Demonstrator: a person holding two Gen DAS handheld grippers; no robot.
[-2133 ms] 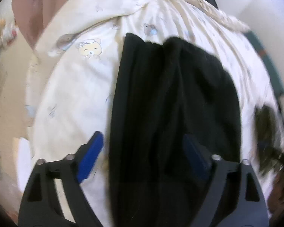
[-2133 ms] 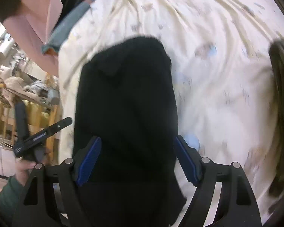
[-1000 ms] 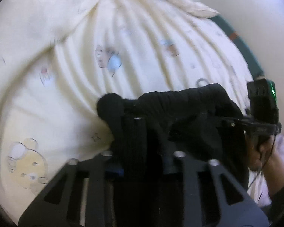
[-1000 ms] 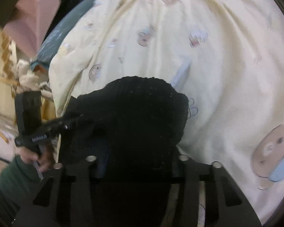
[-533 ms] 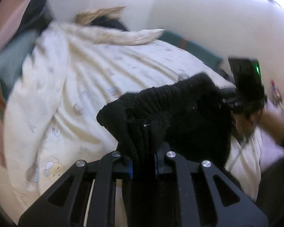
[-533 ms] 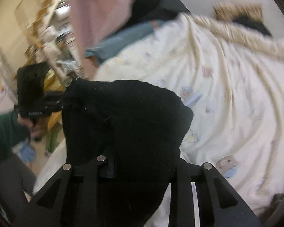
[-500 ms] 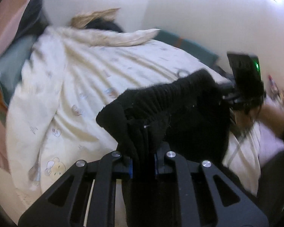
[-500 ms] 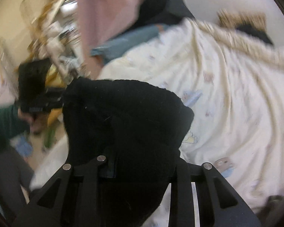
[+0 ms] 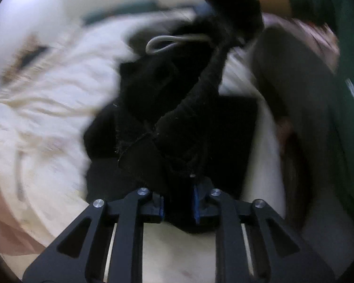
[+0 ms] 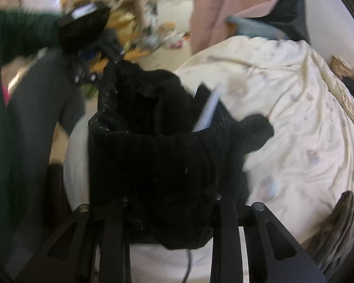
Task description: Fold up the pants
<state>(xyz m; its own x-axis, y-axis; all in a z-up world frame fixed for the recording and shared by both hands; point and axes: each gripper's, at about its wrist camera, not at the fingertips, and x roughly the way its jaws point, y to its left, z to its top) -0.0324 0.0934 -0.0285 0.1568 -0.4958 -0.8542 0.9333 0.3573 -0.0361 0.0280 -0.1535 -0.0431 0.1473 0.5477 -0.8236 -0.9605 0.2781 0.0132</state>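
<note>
Black pants [image 9: 177, 108], soft and limp, hung over the bed's [image 9: 35, 122] edge, the left gripper [image 9: 178, 206] opening slightly but clamping the waistband hem; the right gripper [image 10: 167, 214] pinched the bunched opposite end.

Cream printed bedspread [image 10: 295, 122], pink curtain [image 10: 233, 7], cluttered shelves [image 10: 134, 11]

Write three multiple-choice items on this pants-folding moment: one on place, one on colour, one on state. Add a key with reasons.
1. Where is the bunched pants fabric in the left wrist view?
A. between the left hand-held gripper's blue pads
B. flat on the floor
C. on a hanger

2. What colour are the pants?
A. red
B. black
C. yellow

3. How are the pants held?
A. lying untouched
B. by one gripper only
C. by both grippers

Key:
1 A, the pants run into the left hand-held gripper.
2 B, the knit cloth is black against the cream bedcover.
3 C, the right hand-held gripper also has cloth bunched between its fingers.
</note>
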